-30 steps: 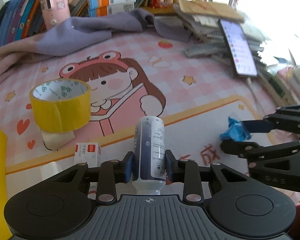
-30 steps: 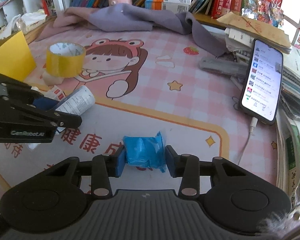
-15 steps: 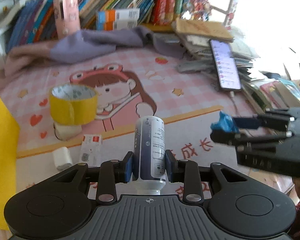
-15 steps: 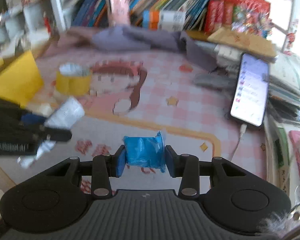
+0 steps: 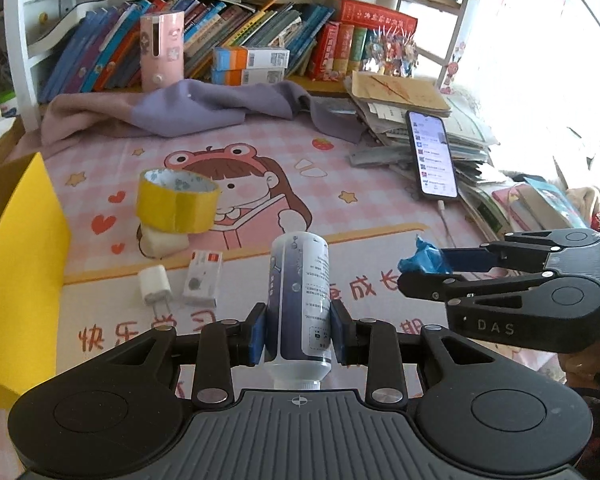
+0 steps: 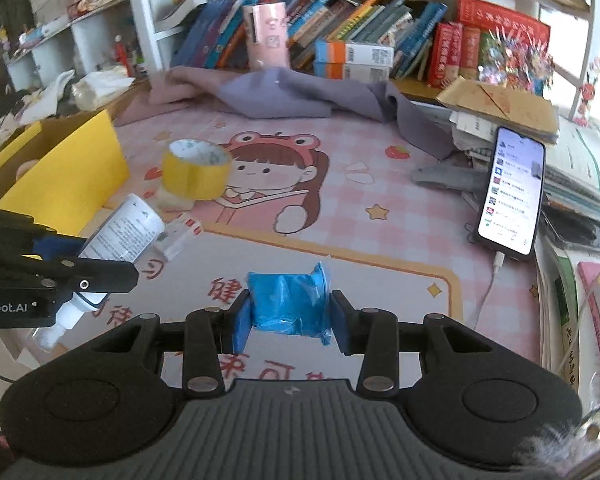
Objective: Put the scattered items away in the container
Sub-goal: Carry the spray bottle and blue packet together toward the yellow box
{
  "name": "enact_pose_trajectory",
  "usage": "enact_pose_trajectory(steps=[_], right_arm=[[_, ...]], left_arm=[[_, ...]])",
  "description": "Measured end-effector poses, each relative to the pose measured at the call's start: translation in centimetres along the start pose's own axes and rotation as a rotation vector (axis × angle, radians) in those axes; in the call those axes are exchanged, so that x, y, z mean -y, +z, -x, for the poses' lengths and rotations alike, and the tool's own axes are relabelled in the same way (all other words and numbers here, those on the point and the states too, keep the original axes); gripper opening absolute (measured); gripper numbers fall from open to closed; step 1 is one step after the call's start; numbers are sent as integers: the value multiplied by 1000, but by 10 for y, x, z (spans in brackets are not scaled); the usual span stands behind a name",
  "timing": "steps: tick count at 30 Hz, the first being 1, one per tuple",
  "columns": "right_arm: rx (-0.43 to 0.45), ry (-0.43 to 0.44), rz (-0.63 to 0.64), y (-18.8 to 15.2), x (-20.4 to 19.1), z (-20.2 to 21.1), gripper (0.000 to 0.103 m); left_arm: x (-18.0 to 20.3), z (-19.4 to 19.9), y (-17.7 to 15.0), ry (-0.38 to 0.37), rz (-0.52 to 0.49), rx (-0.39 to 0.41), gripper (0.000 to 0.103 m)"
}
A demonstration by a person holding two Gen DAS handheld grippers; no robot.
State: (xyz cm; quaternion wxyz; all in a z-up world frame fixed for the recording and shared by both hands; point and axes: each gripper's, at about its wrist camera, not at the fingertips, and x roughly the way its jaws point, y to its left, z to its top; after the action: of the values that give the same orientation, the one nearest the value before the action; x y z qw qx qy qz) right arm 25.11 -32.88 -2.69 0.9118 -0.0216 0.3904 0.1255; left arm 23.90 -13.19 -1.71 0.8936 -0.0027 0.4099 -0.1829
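My left gripper (image 5: pixel 299 330) is shut on a white and dark blue bottle (image 5: pixel 299 296), held above the mat with its cap toward the camera. My right gripper (image 6: pixel 290 316) is shut on a crumpled blue packet (image 6: pixel 288 304). In the left wrist view the right gripper (image 5: pixel 428 270) hangs at the right with the blue packet (image 5: pixel 422 260) in its tips. In the right wrist view the left gripper (image 6: pixel 100 256) and the bottle (image 6: pixel 120 232) sit at the left. A yellow box (image 5: pixel 16 264) (image 6: pixel 64 176), the container, stands at the left. On the mat lie a yellow tape roll (image 5: pixel 176 200) (image 6: pixel 196 168), a white charger plug (image 5: pixel 155 286) and a small white carton (image 5: pixel 203 278).
A pink cartoon mat (image 5: pixel 260 168) covers the desk. A purple cloth (image 5: pixel 188 108) lies at the back before a shelf of books. A lit phone (image 5: pixel 432 156) (image 6: pixel 512 196) with its cable leans on a stack of papers at the right.
Both grippers have risen and drawn back from the mat with their loads still held. The views now take in more of the desk, the shelf and the yellow box.
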Motion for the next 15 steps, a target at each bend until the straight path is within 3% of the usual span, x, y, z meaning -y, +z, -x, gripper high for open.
enact_pose_trajectory(steps=[15], right_arm=[[71, -108, -6, -24, -84, 51, 38]], left_arm=[[-38, 70, -47, -68, -47, 81, 31]])
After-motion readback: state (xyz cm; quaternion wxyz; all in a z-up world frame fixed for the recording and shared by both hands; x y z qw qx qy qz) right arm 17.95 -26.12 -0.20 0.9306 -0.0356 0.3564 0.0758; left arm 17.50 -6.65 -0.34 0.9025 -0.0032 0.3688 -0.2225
